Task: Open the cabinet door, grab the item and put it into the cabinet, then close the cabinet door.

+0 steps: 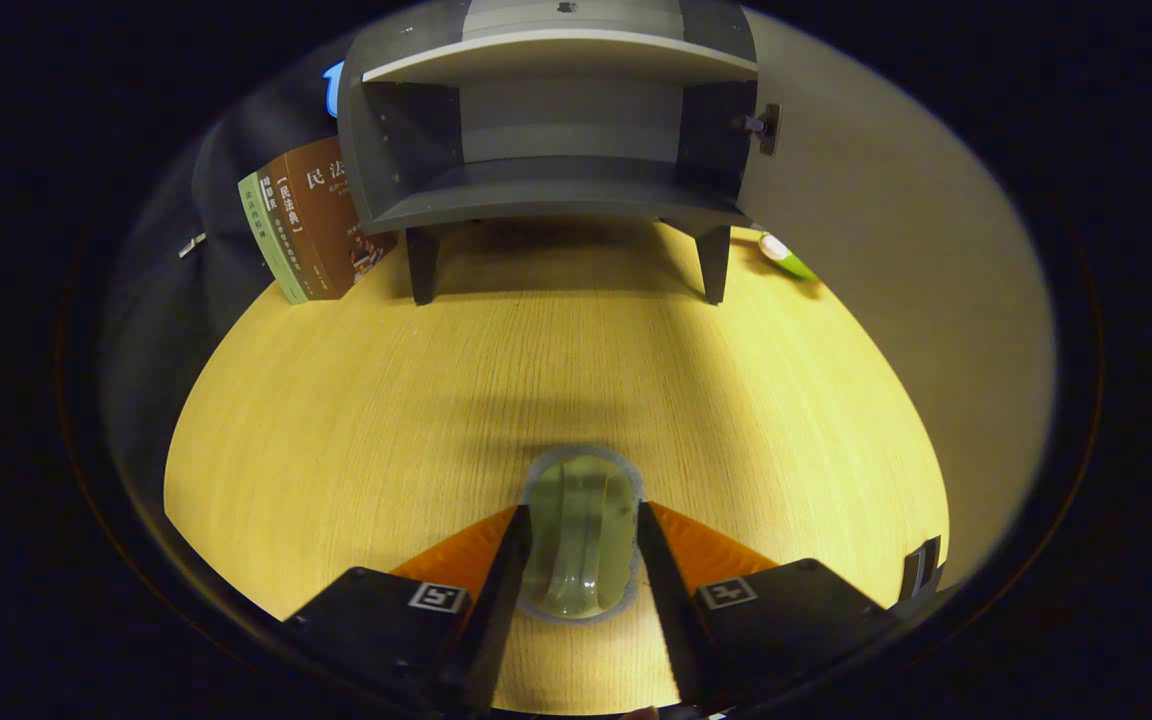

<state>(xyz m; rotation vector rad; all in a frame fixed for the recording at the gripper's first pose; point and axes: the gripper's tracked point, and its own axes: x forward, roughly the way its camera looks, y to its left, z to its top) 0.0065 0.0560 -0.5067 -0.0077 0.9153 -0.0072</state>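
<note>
Between the two fingers of the hand-held gripper (581, 530) sits a small pale-green oblong item (581, 530), grey-rimmed, glossy on top. Both fingers press its long sides; the item is clamped, just above or on the counter (356, 420) — contact with the wood cannot be told. Counter is light wood grain, a soft shadow lying just ahead of the item. Well beyond the fingers stands a grey cabinet (556, 130) on short legs, its front open, one shelf inside, interior dim. Its door (896, 250) swings out to the right, pale, with a dark hinge fitting at its inner edge. Left of the cabinet, books (311, 225) lean upright. Right of the cabinet's leg, a small green-and-white object (786, 255) lies on the counter.
</note>
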